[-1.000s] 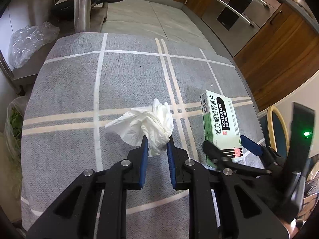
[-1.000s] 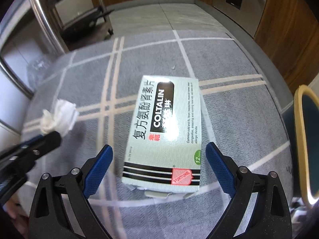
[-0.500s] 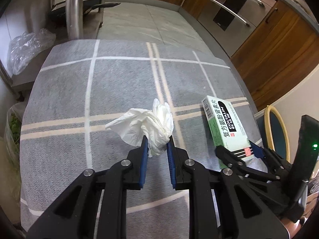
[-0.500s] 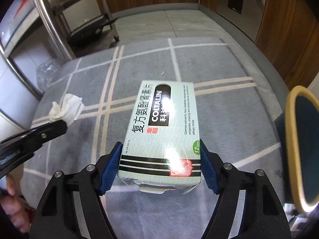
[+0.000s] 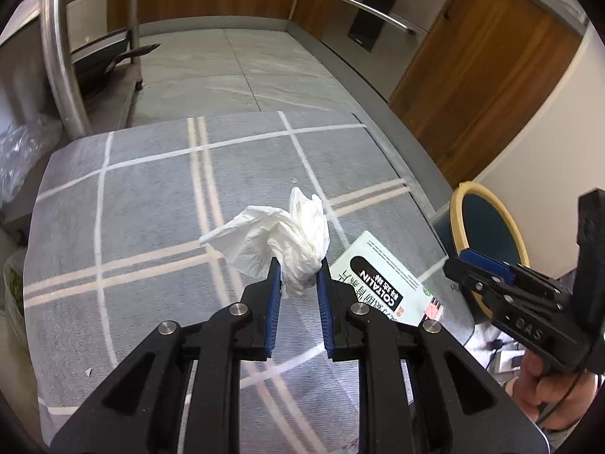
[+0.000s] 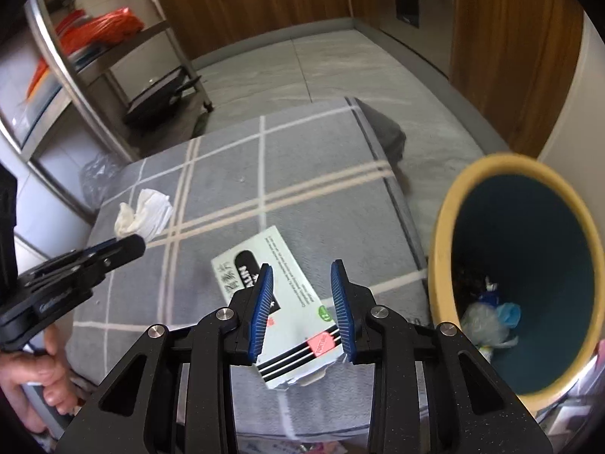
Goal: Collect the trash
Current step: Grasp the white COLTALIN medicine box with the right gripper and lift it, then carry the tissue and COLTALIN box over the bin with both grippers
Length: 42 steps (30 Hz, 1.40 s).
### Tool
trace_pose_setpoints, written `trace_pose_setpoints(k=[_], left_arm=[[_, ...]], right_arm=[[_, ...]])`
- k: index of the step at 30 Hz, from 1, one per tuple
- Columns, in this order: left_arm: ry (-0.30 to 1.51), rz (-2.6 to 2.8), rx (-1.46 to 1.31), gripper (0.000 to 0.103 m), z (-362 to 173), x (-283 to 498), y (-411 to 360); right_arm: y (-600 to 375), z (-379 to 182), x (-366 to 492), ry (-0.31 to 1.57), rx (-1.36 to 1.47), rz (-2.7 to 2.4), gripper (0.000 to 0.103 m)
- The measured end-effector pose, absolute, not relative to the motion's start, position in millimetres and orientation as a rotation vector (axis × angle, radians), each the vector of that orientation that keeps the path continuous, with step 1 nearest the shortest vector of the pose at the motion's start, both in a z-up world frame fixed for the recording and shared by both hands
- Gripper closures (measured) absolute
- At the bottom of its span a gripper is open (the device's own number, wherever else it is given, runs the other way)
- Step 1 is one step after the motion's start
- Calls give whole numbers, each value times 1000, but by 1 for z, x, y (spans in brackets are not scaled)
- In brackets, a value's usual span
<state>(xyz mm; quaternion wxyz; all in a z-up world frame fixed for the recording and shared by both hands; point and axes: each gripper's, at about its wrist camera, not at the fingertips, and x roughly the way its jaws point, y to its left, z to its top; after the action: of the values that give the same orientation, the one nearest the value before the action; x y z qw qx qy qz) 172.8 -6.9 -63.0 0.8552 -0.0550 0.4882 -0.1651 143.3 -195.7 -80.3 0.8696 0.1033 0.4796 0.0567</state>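
Left wrist view: left gripper (image 5: 297, 270) clamps a crumpled tissue (image 5: 281, 240); right gripper (image 6: 300, 278) clamps a medicine box (image 6: 281, 302).

Nearest in the left wrist view, the ribbed blue pads (image 5: 273, 295) are pressed onto the base of the soft, wrinkled white tissue, which fans up and forward above the grey cloth (image 5: 143, 204) with its cream plaid lines. In the right wrist view, the narrowly spaced blue pads (image 6: 342, 302) pinch the long sides of the rigid, glossy, pale-green cardboard box; its torn flap end sits nearest the camera, its long axis runs forward and slightly left, and it is held over the cloth's near edge. Just to the right stands a round bin (image 6: 446, 227) with a yellow rim and teal interior, crumpled bags lying at its bottom. Beyond lie grey floor tiles (image 6: 332, 60) and wooden cabinets (image 6: 506, 38).
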Motion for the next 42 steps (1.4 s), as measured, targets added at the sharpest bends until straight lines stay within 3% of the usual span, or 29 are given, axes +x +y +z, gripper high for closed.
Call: trace_pose_setpoints(k=[4,6,15,22,28,42], left_arm=[[1033,-333,-111,85,-63,167,-9],[1035,-327,-107,85,-65,165,-6],[1061,-294,-149,86,-78,170,16],[1071,-308,-151,85,-82,173,12],[1080,-306,-138,85,-84,175,7],[1033,-354,-122,85,-63,173,-21]], right_arm=[[-210,-93,141,1020,290,131,66],[-212,-97,140,1022,313,154,48],[-158,-113,147,1047,-47,306,25],[-130,-142,147,1090,-234,352,23],[-136,-142,145,1074,-159,370,29],[-180,-72,122,949,65,335,29]])
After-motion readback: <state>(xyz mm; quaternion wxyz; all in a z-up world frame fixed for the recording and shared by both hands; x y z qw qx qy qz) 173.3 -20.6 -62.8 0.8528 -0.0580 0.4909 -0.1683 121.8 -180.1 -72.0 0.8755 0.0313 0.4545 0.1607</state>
